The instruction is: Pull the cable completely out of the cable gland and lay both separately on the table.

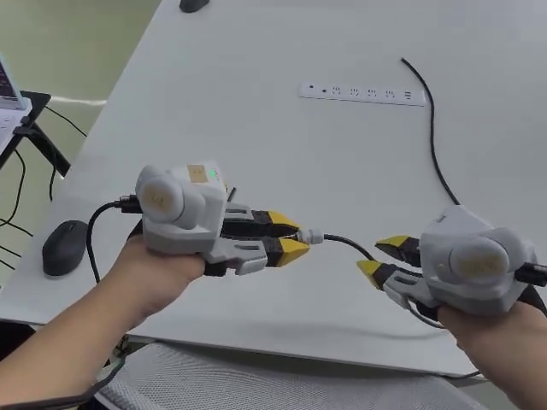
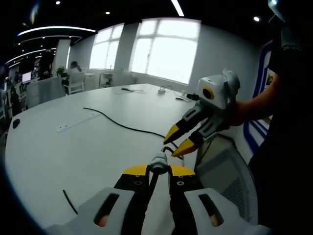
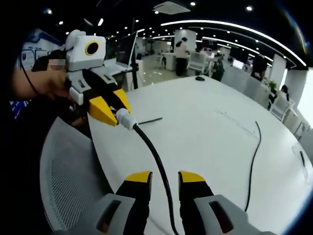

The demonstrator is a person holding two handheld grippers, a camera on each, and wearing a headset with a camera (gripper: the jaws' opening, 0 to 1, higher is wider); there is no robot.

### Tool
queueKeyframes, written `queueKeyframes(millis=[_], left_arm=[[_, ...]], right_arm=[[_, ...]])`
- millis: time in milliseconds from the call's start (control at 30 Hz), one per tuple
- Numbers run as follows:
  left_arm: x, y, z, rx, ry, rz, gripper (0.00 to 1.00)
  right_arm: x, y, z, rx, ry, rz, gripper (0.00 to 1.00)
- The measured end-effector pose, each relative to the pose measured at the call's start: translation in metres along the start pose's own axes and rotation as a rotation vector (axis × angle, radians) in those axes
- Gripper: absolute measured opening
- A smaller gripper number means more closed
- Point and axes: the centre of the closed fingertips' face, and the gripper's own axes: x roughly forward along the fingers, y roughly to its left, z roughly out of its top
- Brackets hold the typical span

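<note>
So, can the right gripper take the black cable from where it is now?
Probably yes: the cable runs between the open jaws of the right gripper, nothing blocking it.

White table (image 1: 256,128), white power strip (image 1: 361,93), black cable (image 1: 432,128), black mouse (image 1: 64,248) near edge

The left gripper (image 1: 295,237), held in the left hand (image 1: 158,269) with the forearm reaching in from the lower left, points right, its 2 jaws clamped on the cable gland (image 1: 312,236). The right gripper (image 1: 380,256), in the right hand (image 1: 491,329), faces it from nearby with its jaws parted.
</note>
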Motion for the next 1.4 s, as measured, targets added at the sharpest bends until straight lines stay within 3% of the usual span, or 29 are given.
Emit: queueKeyframes(millis=[133, 367, 567, 867, 1400], left_arm=[[-0.001, -0.001, -0.002, 0.005, 0.005, -0.004, 0.15], [-0.002, -0.003, -0.006, 0.01, 0.017, -0.012, 0.15], [-0.003, -0.006, -0.009, 0.015, 0.024, -0.016, 0.15], [-0.006, -0.009, -0.009, 0.022, 0.017, -0.03, 0.15], [-0.006, -0.008, -0.004, 0.035, -0.005, -0.022, 0.15]], right_arm=[[0.006, 0.014, 0.017, -0.149, 0.001, 0.019, 0.18], [0.012, 0.029, 0.034, -0.227, -0.01, 0.041, 0.13], [0.015, 0.035, 0.034, -0.293, 0.011, 0.052, 0.05], [0.015, 0.039, 0.032, -0.291, 0.023, 0.061, 0.01], [0.014, 0.033, 0.029, -0.158, 0.018, 0.04, 0.0]])
